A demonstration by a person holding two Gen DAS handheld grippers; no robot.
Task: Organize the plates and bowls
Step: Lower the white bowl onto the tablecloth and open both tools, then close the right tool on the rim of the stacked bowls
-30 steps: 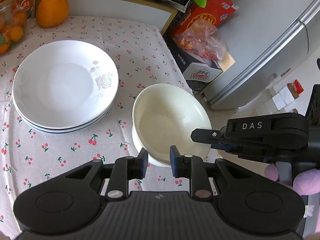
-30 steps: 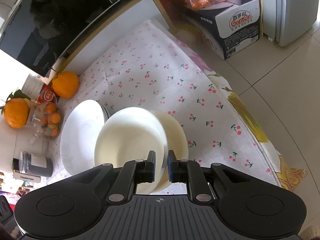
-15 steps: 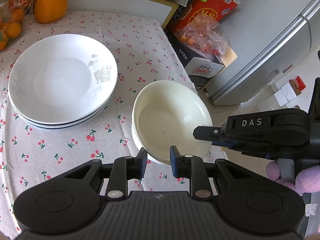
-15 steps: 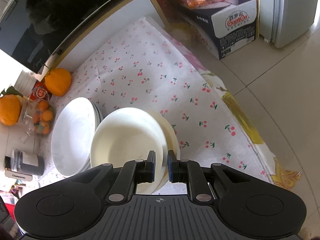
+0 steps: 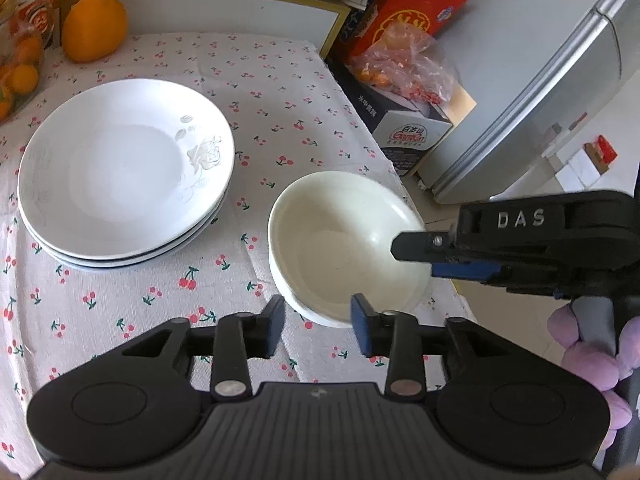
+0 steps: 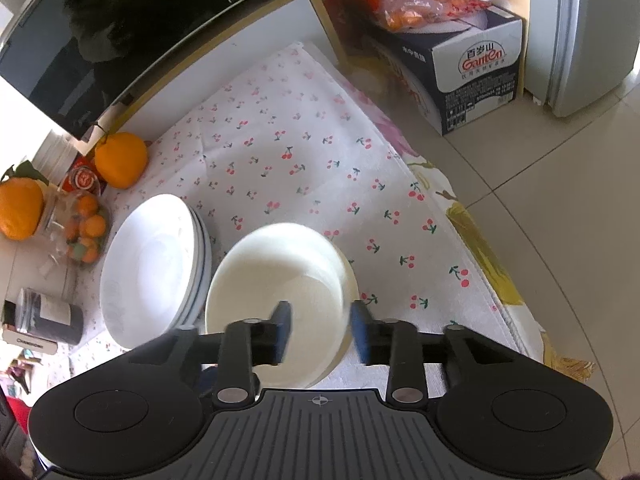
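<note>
cream bowl [image 5: 344, 246] sits nested on a second bowl at the near right corner of the cherry-print tablecloth [image 5: 280, 92], close to the table edge, and just beside it to the left is the stack of white plates [image 5: 124, 172]. left gripper [image 5: 318, 326] is angled steeply down at the bowl's near rim, and its jaws have just been opening: the rim lies between the blue pads [image 5: 362, 330] but they stand clear of it, so it's let go. right gripper [image 6: 320, 330] comes in from the side, also tipped well down, its jaws just been opening too, spread either side of the bowl's rim with a gap showing, nothing pinched. in the left view its black finger reaches over the bowl's far right edge. an orange [image 5: 94, 28] waits at the back of the cloth, a cardboard box [image 6: 476, 80] on the floor beyond.
</note>
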